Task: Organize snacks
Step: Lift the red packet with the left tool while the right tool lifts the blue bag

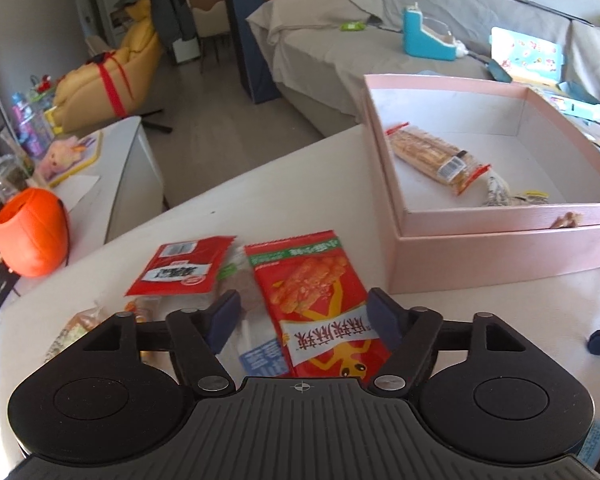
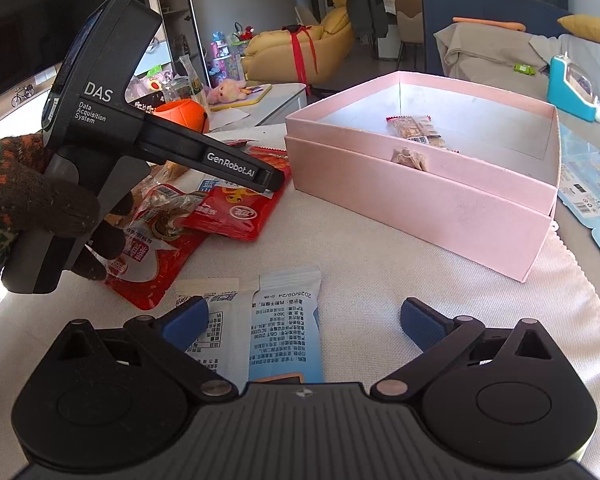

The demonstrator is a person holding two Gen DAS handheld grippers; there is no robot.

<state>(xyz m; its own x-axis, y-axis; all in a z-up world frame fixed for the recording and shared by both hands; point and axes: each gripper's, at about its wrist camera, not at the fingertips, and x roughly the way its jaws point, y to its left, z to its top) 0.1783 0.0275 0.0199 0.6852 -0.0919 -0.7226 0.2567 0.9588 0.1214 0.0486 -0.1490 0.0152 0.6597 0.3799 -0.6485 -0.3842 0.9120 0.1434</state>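
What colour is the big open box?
Pale pink box, white inside; clearest in the right wrist view.

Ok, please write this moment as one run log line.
left gripper: open, over red snack packet | right gripper: open, over blue-white packet | pink box: two snacks inside

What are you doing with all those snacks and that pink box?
A person in knitted gloves holds a two-finger gripper in each hand and is sorting snacks into the pink box. A couple of wrapped snacks already lie inside it, such as a long biscuit pack. The left gripper is open above a red snack bag on the table, not gripping it. The right gripper is open over two pale packets, holding nothing. More snacks wait in the pile.
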